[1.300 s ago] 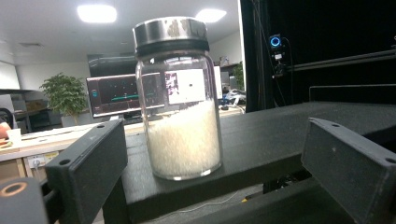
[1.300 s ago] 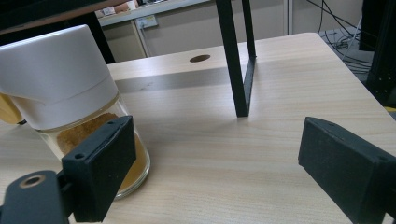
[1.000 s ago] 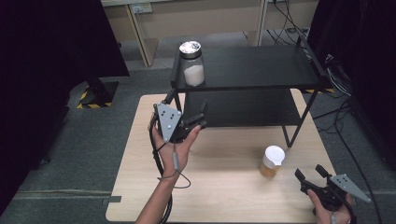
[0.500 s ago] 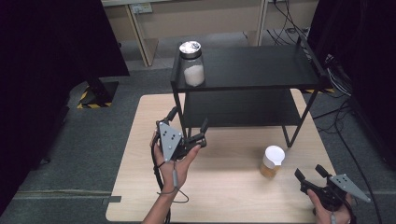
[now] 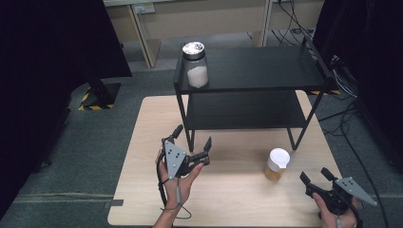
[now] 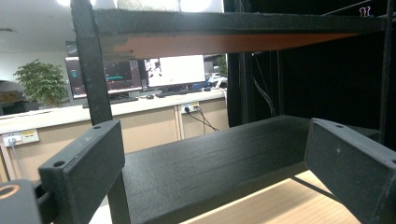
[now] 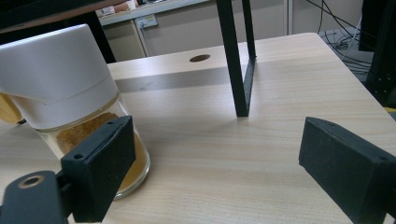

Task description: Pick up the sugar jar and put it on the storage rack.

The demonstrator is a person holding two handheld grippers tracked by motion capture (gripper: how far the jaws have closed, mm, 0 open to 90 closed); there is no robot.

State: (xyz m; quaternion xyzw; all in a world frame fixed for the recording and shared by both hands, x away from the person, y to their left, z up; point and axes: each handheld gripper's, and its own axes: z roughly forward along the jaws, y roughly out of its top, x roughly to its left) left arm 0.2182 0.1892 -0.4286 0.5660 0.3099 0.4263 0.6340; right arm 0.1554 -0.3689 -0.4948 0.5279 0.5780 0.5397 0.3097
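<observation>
White-lidded jar (image 7: 70, 107): left side cut by frame edge, base partly hidden behind own jaw.

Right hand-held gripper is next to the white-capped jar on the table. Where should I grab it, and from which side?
Probably the glass body of the white-capped jar, just below its cap, coming in level from the table's near edge where the right hand-held gripper sits with open jaws. The jar stands upright on the table, its round sides free, and the rack leg stands clear of it.
</observation>
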